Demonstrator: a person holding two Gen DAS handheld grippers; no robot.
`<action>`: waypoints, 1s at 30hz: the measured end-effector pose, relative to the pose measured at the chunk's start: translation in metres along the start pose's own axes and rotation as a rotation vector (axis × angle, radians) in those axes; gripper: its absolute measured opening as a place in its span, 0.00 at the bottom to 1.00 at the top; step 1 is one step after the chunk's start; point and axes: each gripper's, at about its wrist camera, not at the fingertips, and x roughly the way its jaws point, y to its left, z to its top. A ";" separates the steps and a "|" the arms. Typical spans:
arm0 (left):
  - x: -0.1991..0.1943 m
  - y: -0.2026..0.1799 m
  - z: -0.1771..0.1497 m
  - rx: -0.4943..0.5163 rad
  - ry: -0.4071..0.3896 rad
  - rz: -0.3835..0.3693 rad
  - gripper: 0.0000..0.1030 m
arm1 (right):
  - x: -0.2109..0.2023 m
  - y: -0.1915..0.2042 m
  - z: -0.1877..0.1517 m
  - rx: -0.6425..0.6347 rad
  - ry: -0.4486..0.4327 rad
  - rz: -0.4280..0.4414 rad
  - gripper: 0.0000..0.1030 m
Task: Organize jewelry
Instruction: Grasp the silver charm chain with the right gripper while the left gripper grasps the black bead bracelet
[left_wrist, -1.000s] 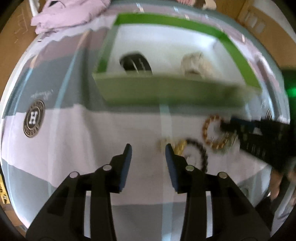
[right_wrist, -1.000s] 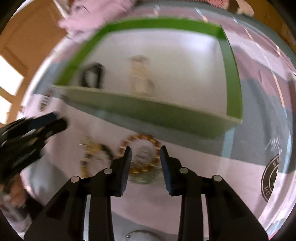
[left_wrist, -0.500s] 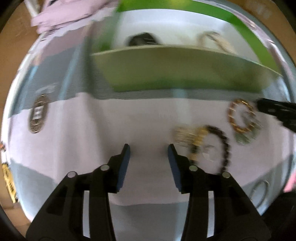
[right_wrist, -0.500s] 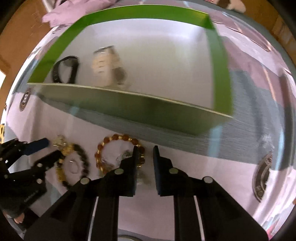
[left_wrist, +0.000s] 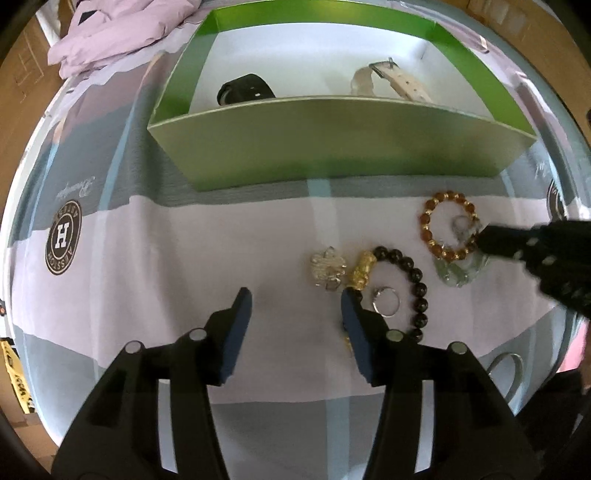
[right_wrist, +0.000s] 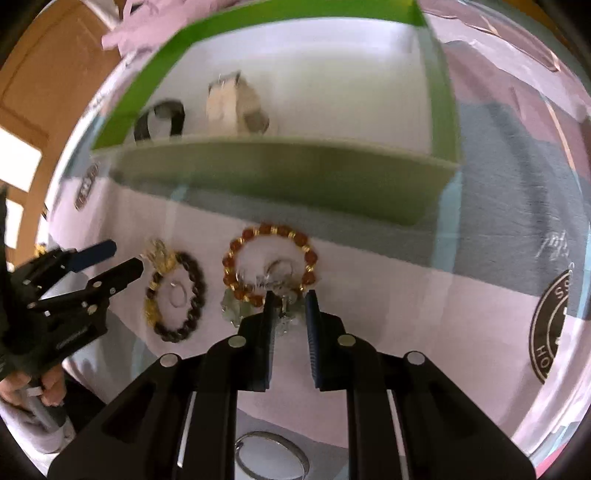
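The right gripper (right_wrist: 289, 308) is low over the cloth (right_wrist: 388, 306), its jaws narrowed to a small gap around a pale green pendant (right_wrist: 236, 308) and a silvery trinket at the near edge of the amber bracelet (right_wrist: 269, 260); whether the pads actually pinch anything cannot be told, as the piece sits partly behind the left finger; in the left wrist view its tips (left_wrist: 491, 240) touch the bracelet's near right edge, with the pendant (left_wrist: 458, 271) just below. A small ring (right_wrist: 279, 267) lies inside the amber loop. To the left lies the black bracelet (right_wrist: 177, 295) with gold charms, another ring (right_wrist: 177, 295) inside its loop; a crystal charm (left_wrist: 327, 267) rests just beside its gold bead in the left view. A metal bangle (right_wrist: 271, 456) lies near the camera, under the right gripper's body.

The left gripper (left_wrist: 295, 319) is wide open and holds nothing; its right finger (left_wrist: 351, 314) sits just beside the gold charm (left_wrist: 362, 273) of the black bracelet (left_wrist: 413, 291), the left finger over bare cloth (left_wrist: 184, 258).

Beyond the jewelry stands the green box (left_wrist: 332, 147), open-topped with a white floor; inside are a black band (left_wrist: 243, 90) on the left and a white watch (left_wrist: 391, 79) on the right, apart from each other. A round logo (left_wrist: 62, 238) is printed on the cloth at far left; a lilac garment (left_wrist: 110, 29) lies bunched beyond the box.
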 end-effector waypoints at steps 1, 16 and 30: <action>0.000 0.003 0.000 -0.004 0.003 -0.002 0.50 | -0.001 -0.002 -0.002 -0.007 -0.009 -0.003 0.06; 0.010 -0.010 0.008 0.023 0.013 -0.013 0.45 | -0.050 -0.036 -0.004 0.090 -0.185 0.092 0.07; -0.002 -0.015 -0.012 0.059 0.003 -0.037 0.51 | -0.075 -0.026 -0.008 -0.003 -0.272 0.163 0.07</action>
